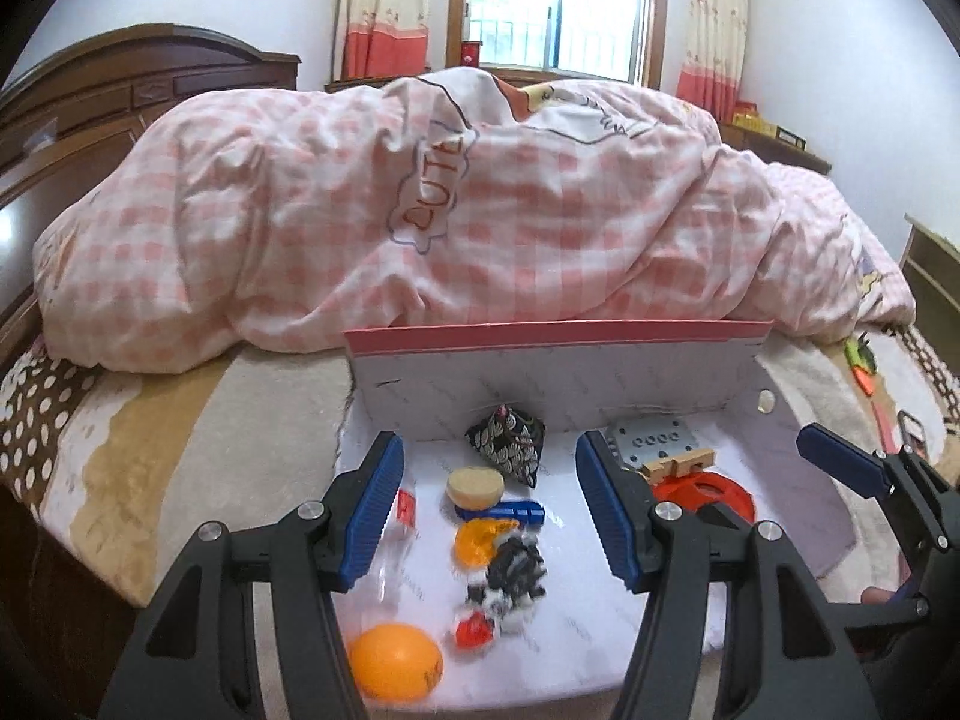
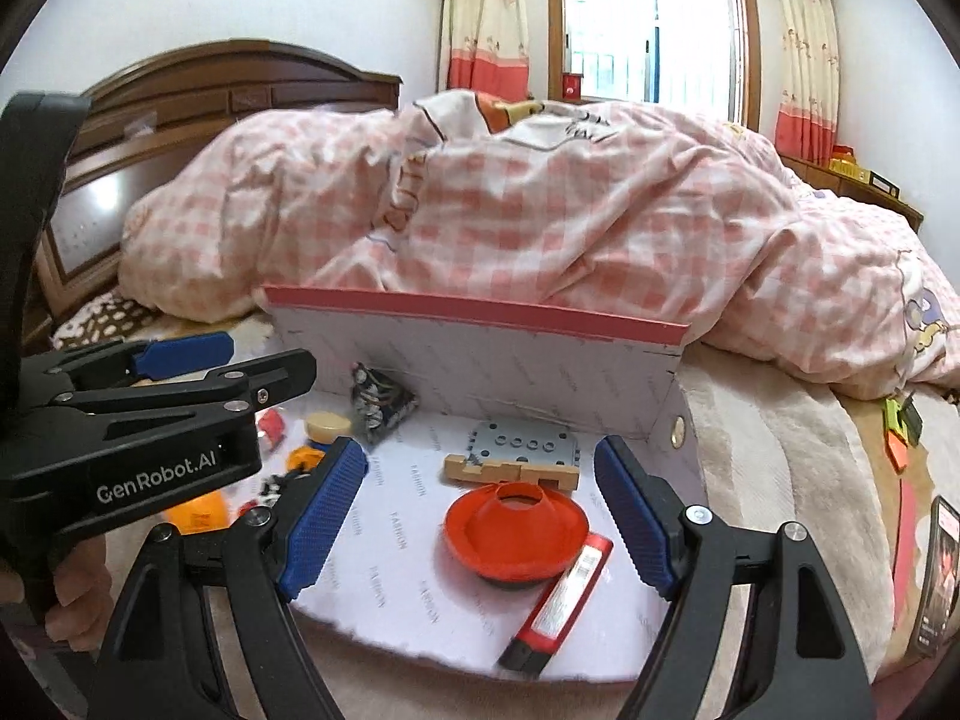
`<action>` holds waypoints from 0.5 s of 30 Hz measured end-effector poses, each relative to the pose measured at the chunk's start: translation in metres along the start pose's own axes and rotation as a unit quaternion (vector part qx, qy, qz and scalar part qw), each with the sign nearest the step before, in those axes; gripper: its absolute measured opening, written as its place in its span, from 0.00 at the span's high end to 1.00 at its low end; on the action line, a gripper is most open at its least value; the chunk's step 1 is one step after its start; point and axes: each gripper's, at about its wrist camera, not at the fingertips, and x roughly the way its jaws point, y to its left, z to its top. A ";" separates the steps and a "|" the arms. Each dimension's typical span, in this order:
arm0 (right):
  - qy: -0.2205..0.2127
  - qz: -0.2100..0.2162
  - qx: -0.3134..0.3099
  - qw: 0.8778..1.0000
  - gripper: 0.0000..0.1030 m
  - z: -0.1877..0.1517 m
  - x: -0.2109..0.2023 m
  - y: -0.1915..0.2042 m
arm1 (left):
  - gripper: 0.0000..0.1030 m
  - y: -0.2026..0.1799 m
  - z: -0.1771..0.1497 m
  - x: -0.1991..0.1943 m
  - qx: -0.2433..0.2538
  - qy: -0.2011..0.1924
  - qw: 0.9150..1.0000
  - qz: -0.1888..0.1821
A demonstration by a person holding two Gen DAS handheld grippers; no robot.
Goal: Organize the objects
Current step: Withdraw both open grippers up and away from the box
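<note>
Red utility knife (image 2: 558,600) lies diagonally, upper end touching the orange cone (image 2: 516,531); both grippers (image 1: 489,516) (image 2: 480,516) gape, holding nothing.

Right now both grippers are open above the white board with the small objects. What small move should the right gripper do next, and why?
Probably lower the right gripper a little onto the orange cone. It is open and empty, and the cone sits almost centred between its fingers, closer than the wooden block behind it. The red tube leans against the cone's edge, so close gently.
</note>
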 end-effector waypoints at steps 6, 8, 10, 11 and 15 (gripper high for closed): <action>-0.016 0.012 0.016 1.000 0.21 -0.006 -0.036 0.001 | 0.41 0.003 -0.009 -0.033 -0.002 -0.016 1.000 0.020; -0.014 0.010 0.018 1.000 0.21 -0.010 -0.044 0.001 | 0.41 0.004 -0.014 -0.042 -0.002 -0.015 1.000 0.028; -0.005 0.015 0.023 1.000 0.21 -0.015 -0.050 0.002 | 0.41 0.005 -0.020 -0.048 -0.001 -0.006 1.000 0.030; 0.003 0.017 0.026 1.000 0.21 -0.018 -0.051 0.003 | 0.41 0.005 -0.024 -0.051 0.000 0.005 1.000 0.030; 0.047 0.022 0.035 0.998 0.21 -0.030 -0.051 0.005 | 0.41 0.003 -0.040 -0.051 0.004 0.052 0.998 0.021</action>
